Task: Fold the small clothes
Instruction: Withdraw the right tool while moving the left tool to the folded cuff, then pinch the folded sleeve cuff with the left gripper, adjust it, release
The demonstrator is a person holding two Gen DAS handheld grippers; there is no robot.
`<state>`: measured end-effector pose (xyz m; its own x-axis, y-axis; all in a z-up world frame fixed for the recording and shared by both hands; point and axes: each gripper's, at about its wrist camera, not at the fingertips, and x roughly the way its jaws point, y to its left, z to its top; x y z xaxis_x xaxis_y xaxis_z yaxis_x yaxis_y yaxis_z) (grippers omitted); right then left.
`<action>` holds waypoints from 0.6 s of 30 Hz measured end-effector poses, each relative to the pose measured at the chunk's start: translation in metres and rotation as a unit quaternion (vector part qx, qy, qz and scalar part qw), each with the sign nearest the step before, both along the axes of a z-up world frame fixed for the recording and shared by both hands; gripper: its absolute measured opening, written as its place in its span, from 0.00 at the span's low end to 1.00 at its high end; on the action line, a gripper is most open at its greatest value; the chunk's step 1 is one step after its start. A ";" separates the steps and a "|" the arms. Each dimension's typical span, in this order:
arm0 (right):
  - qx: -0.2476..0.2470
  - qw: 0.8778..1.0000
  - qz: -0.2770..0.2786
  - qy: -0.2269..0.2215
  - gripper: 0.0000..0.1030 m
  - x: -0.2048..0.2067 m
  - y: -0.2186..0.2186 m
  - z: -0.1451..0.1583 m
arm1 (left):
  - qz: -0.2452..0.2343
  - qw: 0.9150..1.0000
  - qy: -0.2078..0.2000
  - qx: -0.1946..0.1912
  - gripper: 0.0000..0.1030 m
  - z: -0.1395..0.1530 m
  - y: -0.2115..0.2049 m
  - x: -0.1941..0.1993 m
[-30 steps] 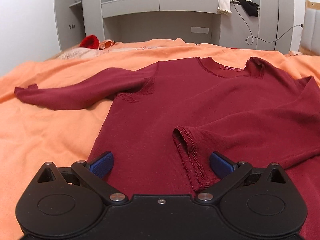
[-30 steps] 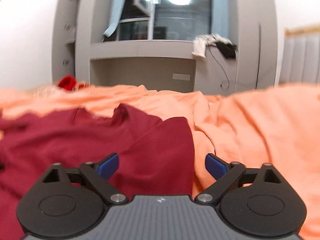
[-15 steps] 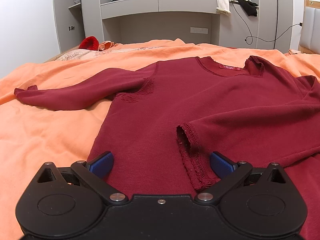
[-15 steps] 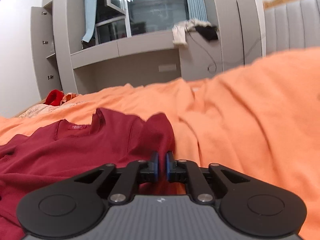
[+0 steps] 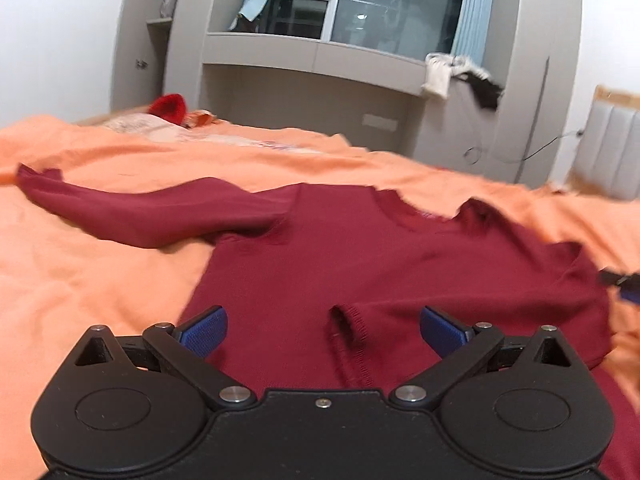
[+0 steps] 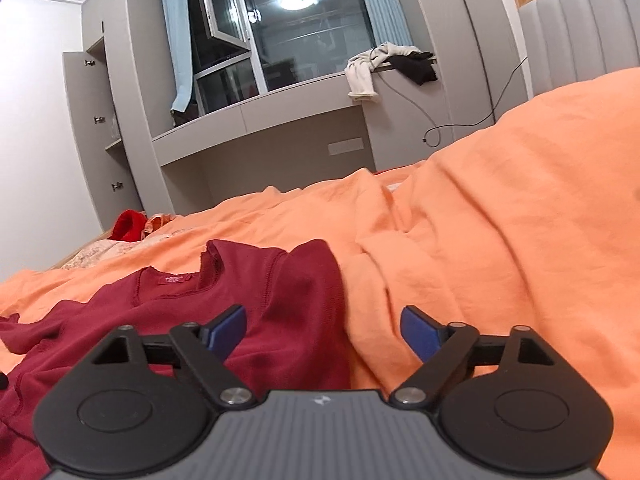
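A dark red long-sleeved top (image 5: 360,256) lies flat on the orange bedspread (image 5: 80,280). Its left sleeve (image 5: 132,212) stretches out to the left. Its right sleeve is folded across the body, with the cuff (image 5: 352,344) lying between my left gripper's fingers. My left gripper (image 5: 323,330) is open and empty just above the top's lower part. My right gripper (image 6: 323,330) is open and empty over the top's right shoulder edge (image 6: 304,292), with the neck label (image 6: 174,279) visible to the left. The right gripper's tip (image 5: 620,282) shows at the far right of the left wrist view.
A grey built-in desk and cupboard unit (image 6: 260,128) stands behind the bed, with clothes (image 6: 384,64) draped on its ledge and a cable hanging. A red item (image 5: 170,106) lies at the bed's far left. A padded headboard (image 6: 580,28) is on the right. The bedspread bulges high on the right (image 6: 520,200).
My right gripper was shut on the top's right shoulder fold half a second ago and has now opened and let it go. My left gripper has lifted and tilted upward, staying open.
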<state>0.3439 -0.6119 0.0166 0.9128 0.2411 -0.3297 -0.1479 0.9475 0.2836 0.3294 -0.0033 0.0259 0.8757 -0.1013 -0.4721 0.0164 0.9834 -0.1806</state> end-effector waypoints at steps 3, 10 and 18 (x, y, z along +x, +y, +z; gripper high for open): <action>-0.007 1.000 0.014 -0.015 1.00 0.007 0.008 -0.004 | -0.021 0.999 0.012 -0.023 0.76 -0.002 0.000 0.005; -0.010 0.999 0.010 -0.035 1.00 0.018 0.013 -0.003 | -0.037 0.998 0.059 -0.009 0.43 -0.017 -0.011 0.018; -0.031 0.998 0.003 -0.049 1.00 0.021 0.024 -0.003 | -0.037 0.999 0.031 -0.019 0.04 -0.008 -0.010 0.006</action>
<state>0.3650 -0.5876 0.0136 0.9398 0.2293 -0.2533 -0.1784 0.9616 0.2085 0.3351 -0.0128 0.0175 0.8345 -0.1839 -0.5195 0.0767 0.9723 -0.2210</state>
